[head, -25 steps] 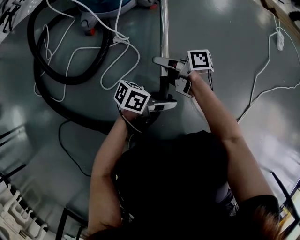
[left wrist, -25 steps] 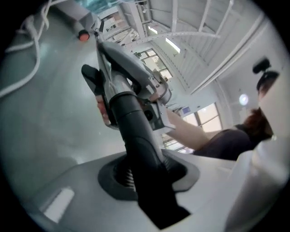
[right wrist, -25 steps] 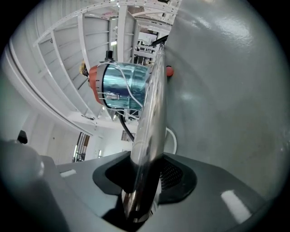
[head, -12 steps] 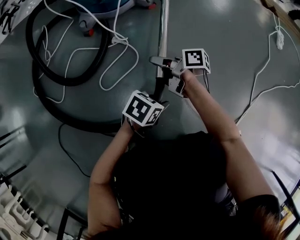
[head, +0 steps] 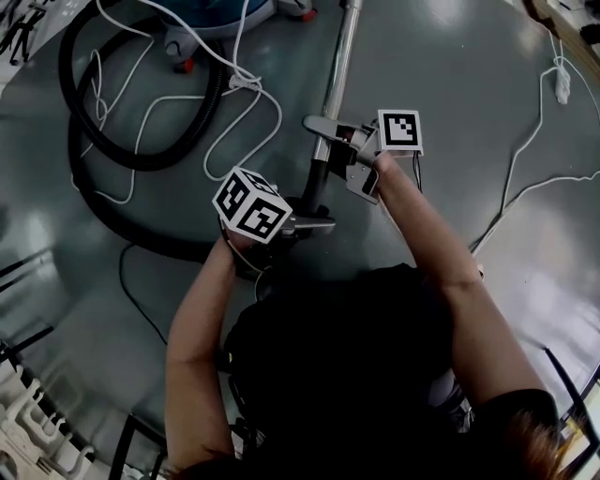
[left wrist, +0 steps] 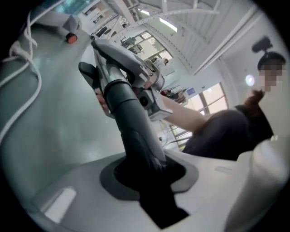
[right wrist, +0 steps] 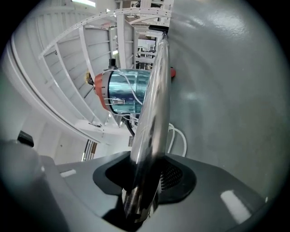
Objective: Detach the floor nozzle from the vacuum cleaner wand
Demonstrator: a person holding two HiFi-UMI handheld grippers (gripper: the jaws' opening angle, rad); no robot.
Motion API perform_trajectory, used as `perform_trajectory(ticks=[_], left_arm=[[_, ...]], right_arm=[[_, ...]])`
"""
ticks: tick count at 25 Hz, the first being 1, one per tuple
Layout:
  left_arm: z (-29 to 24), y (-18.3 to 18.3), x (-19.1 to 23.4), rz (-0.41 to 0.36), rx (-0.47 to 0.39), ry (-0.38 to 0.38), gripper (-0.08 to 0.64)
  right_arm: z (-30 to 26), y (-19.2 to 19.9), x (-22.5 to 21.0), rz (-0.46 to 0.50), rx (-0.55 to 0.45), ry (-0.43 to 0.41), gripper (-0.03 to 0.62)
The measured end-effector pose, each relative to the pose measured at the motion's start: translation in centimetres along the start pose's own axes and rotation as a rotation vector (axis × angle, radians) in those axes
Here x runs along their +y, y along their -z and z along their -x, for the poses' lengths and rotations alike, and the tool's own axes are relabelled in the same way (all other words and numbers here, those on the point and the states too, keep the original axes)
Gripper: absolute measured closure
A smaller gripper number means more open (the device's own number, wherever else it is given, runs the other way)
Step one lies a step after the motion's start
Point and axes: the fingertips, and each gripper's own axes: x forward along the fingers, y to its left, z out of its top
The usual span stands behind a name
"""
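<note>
The chrome wand (head: pixel 334 84), running toward twelve o'clock, is clamped in the right gripper (head: pixel 325 145). The floor nozzle neck (left wrist: pixel 131 131) at its six o'clock end is held in the left gripper (head: pixel 309 216), whose jaws have just been closing. The joint may be jammed by a skewed pull.

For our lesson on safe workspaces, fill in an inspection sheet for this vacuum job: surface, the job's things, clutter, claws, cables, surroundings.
Surface: glossy grey floor.
Job's things: chrome wand in line with the dark nozzle neck; their joint is hidden by the right claw; nozzle head not in view.
Clutter: small dark items at the top-left corner, too small to name.
Claws: right claw shut on the wand; left claw, jaws just closing, grips the nozzle neck.
Cables: black hose coiled left; white cable looped over it; second white cable right; thin black cable near the person.
Surroundings: blue vacuum body; white framework behind it.
</note>
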Motion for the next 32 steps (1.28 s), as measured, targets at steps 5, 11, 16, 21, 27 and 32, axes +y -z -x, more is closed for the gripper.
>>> perform_trajectory(ticks=[5,11,16,21,27,32], left_arm=[[0.5,-0.1,0.7,-0.02,0.023,-0.173,0.44],[0.6,1.6,3.7,-0.164,0.135,-0.579,0.442],[1.6,2.2,5.2,-0.281,0.182,-0.781,0.443],[2.2,2.4,3.5,-0.219,0.135,-0.583,0.443],[2.9,2.6,2.5,-0.186,0.107,-0.411,0.443],[4.4,3.3,2.8,-0.227,0.146,-0.528,0.444]], right_arm=[[-0.2,-0.4,0.1,-0.061,-0.017,0.029,0.443],[0.0,0.2,-1.7,-0.108,-0.011,0.12,0.459],[-0.3,0.2,-2.3,-0.079,-0.002,0.159,0.457],[-0.9,0.2,-0.8,0.009,0.015,0.103,0.44],[-1.2,0.3,-0.4,0.019,-0.031,0.134,0.434],[-2.4,0.7,0.4,-0.002,-0.039,0.088,0.433]])
